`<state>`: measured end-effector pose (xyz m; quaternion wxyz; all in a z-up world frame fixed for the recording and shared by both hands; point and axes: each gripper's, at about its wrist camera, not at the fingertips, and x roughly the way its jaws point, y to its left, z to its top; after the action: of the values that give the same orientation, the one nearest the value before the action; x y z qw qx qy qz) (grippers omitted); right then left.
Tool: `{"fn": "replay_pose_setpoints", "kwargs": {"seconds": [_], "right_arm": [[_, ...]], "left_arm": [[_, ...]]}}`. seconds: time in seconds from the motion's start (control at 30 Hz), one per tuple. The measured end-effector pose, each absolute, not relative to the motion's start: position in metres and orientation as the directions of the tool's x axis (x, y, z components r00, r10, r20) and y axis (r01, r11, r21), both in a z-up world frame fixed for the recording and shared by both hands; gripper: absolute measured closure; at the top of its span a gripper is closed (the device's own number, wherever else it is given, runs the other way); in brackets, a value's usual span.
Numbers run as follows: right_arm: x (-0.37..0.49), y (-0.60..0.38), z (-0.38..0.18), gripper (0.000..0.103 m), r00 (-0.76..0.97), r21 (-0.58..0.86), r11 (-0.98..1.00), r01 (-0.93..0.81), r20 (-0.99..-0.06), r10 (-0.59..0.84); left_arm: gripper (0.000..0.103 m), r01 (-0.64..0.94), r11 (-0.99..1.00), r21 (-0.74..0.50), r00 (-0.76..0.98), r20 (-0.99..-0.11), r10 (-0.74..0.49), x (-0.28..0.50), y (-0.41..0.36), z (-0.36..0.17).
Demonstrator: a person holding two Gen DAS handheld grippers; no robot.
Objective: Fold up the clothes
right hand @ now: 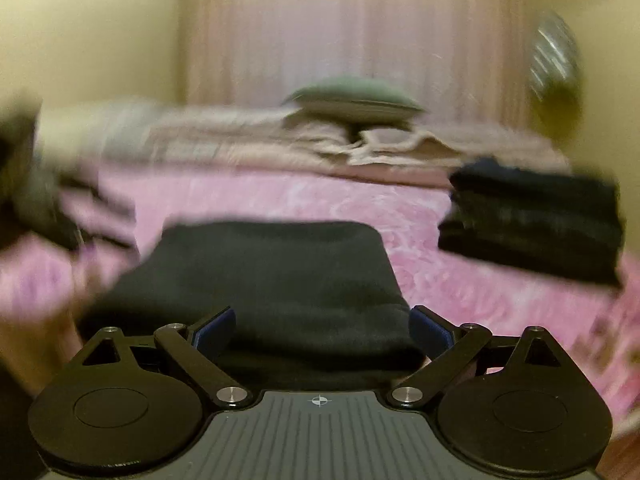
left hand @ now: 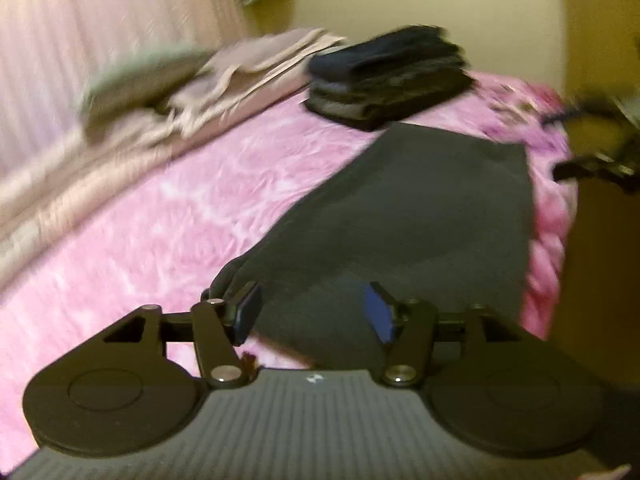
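Note:
A dark grey garment (left hand: 424, 216) lies folded flat on the pink bedspread (left hand: 160, 220), close to the bed's right edge. My left gripper (left hand: 312, 312) is open just above its near end, holding nothing. In the right wrist view the same garment (right hand: 272, 280) lies in front of my right gripper (right hand: 322, 332), which is open with its jaws either side of the near fold, empty. A stack of folded dark clothes (left hand: 388, 76) sits beyond the garment; it also shows in the right wrist view (right hand: 532, 220). Both views are motion-blurred.
Folded beige blankets (left hand: 224, 80) and a green pillow (right hand: 352, 96) lie along the back by a pink curtain (right hand: 360, 32). A blurred dark shape (right hand: 32, 184) is at the left of the right wrist view. The bed's edge (left hand: 552, 240) drops to the floor at right.

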<state>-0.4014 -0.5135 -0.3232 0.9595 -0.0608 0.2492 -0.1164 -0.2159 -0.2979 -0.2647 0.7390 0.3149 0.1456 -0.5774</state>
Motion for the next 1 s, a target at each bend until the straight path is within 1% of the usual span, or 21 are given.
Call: {"fn": "replay_pose_setpoints", "kwargs": {"seconds": [0.07,0.17,0.23,0.27,0.33,0.37,0.4,0.47,0.5,0.53,0.57,0.6,0.73,0.83,0.9,0.93,0.97,1.0], "right_arm": [[-0.397,-0.496,-0.334,0.007,0.82,-0.36,0.929,0.085,-0.504,-0.27],[-0.387,-0.472,-0.355,0.007,0.793,-0.564,0.821,-0.083,-0.537,-0.289],[-0.379,-0.463,-0.371,0.009,0.774,-0.655,0.733,-0.185,-0.556,-0.302],[-0.374,-0.461,-0.378,0.01,0.766,-0.68,0.7,-0.221,-0.565,-0.307],[-0.366,-0.459,-0.389,0.012,0.753,-0.718,0.635,-0.284,-0.578,-0.316],[-0.362,-0.459,-0.392,0.012,0.754,-0.727,0.62,-0.296,-0.576,-0.316],[-0.358,-0.46,-0.394,0.013,0.755,-0.735,0.604,-0.308,-0.575,-0.315],[-0.349,-0.461,-0.399,0.023,0.758,-0.749,0.576,-0.328,-0.572,-0.313],[-0.345,-0.463,-0.402,0.04,0.758,-0.748,0.574,-0.334,-0.575,-0.309],[-0.341,-0.466,-0.403,0.052,0.752,-0.74,0.58,-0.339,-0.584,-0.305],[-0.336,-0.468,-0.402,0.056,0.749,-0.733,0.59,-0.339,-0.589,-0.301],[-0.334,-0.469,-0.398,0.065,0.75,-0.725,0.605,-0.33,-0.59,-0.298],[-0.326,-0.478,-0.371,0.069,0.756,-0.665,0.694,-0.274,-0.596,-0.272],[-0.321,-0.482,-0.347,0.07,0.763,-0.609,0.758,-0.234,-0.598,-0.245],[-0.317,-0.482,-0.338,0.07,0.765,-0.59,0.777,-0.222,-0.599,-0.237],[-0.315,-0.481,-0.336,0.07,0.765,-0.585,0.781,-0.219,-0.6,-0.235],[-0.315,-0.48,-0.336,0.07,0.764,-0.58,0.785,-0.219,-0.603,-0.232],[-0.316,-0.478,-0.338,0.069,0.763,-0.582,0.782,-0.221,-0.603,-0.234]], "left_arm": [[0.045,0.922,0.068,0.381,0.292,-0.568,-0.769,-0.243,-0.29,-0.27],[0.044,0.873,-0.014,0.488,0.298,-0.555,-0.777,-0.278,-0.283,-0.283],[0.044,0.846,-0.038,0.532,0.307,-0.545,-0.78,-0.295,-0.284,-0.292],[0.041,0.845,-0.044,0.532,0.303,-0.547,-0.78,-0.299,-0.285,-0.295],[0.039,0.831,-0.054,0.553,0.309,-0.541,-0.782,-0.31,-0.29,-0.3],[0.039,0.823,-0.058,0.566,0.313,-0.537,-0.783,-0.315,-0.292,-0.303],[0.036,0.808,-0.058,0.586,0.326,-0.528,-0.784,-0.32,-0.294,-0.306],[0.031,0.778,-0.053,0.626,0.357,-0.511,-0.782,-0.331,-0.301,-0.313],[0.031,0.765,-0.051,0.642,0.373,-0.506,-0.777,-0.335,-0.306,-0.317],[0.031,0.751,-0.05,0.658,0.389,-0.502,-0.772,-0.339,-0.311,-0.321],[0.03,0.735,-0.05,0.676,0.405,-0.498,-0.767,-0.343,-0.317,-0.325],[0.028,0.719,-0.051,0.694,0.422,-0.493,-0.761,-0.348,-0.323,-0.329],[0.027,0.629,-0.054,0.775,0.503,-0.459,-0.732,-0.364,-0.345,-0.345],[0.027,0.526,-0.08,0.847,0.588,-0.43,-0.685,-0.369,-0.361,-0.365],[0.027,0.483,-0.065,0.873,0.63,-0.398,-0.667,-0.368,-0.368,-0.371],[0.029,0.474,-0.059,0.879,0.646,-0.392,-0.654,-0.366,-0.371,-0.372],[0.036,0.467,-0.054,0.882,0.662,-0.39,-0.64,-0.363,-0.374,-0.373],[0.048,0.471,-0.05,0.881,0.669,-0.393,-0.631,-0.36,-0.375,-0.372]]}}
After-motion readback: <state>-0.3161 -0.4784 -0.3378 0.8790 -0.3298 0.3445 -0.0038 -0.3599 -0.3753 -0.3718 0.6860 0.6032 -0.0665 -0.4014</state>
